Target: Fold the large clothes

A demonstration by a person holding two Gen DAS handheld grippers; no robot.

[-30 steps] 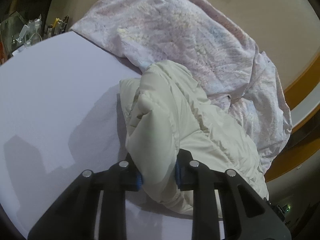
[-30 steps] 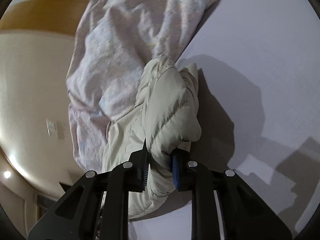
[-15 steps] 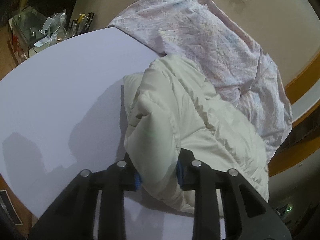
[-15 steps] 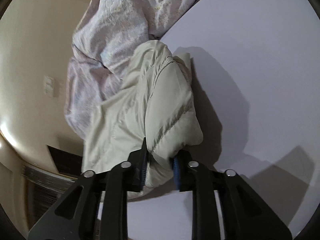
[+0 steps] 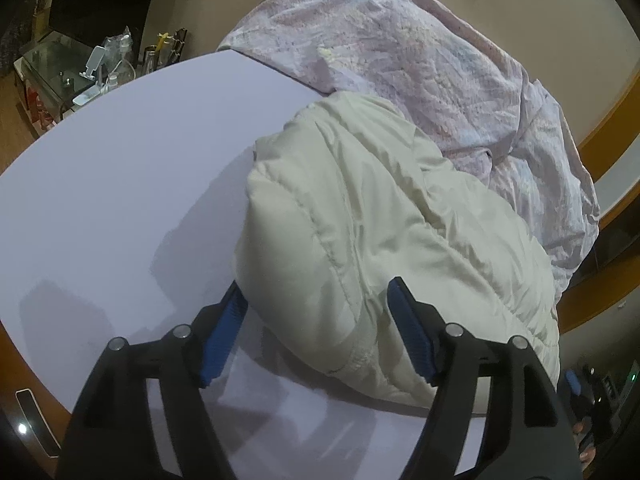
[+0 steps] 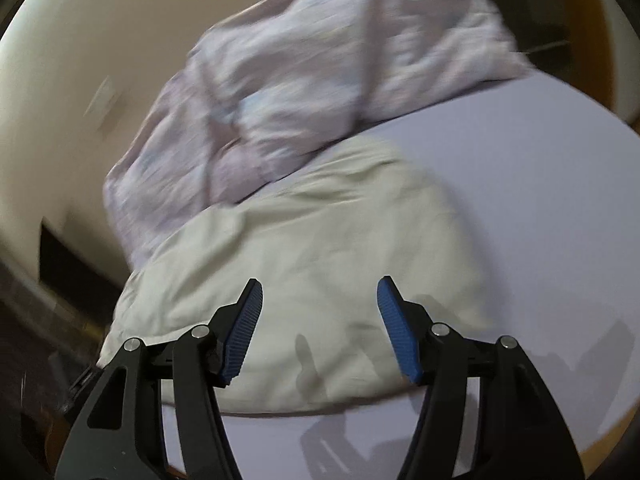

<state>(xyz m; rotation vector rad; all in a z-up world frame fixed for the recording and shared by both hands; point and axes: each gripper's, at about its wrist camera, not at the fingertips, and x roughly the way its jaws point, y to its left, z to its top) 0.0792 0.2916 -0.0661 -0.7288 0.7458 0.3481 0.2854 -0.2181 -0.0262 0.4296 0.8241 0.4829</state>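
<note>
A cream puffer jacket [image 5: 360, 216] lies bunched in a soft mound on a pale lilac counter [image 5: 120, 184], filling the centre and lower right of the left wrist view, its quilted seams running down toward the camera. The left gripper [image 5: 316, 304] sits at the bottom of the frame with its blue-padded jaws spread wide on either side of the jacket's near bulge, pinching nothing. In the right wrist view, which is blurred, the right gripper [image 6: 320, 300] likewise shows its jaws spread apart over the jacket [image 6: 320, 248], which occupies the middle of that frame; whether the pads touch the fabric cannot be told. Behind the jacket, a crumpled pink floral quilt [image 5: 420, 52] is heaped across the upper right of the left view and the upper centre of the right view [image 6: 312, 64], touching the jacket's far edge. At the upper left of the left view, a cluttered glass-topped stand [image 5: 76, 76] with small bottles stands beyond the counter's rim.
</note>
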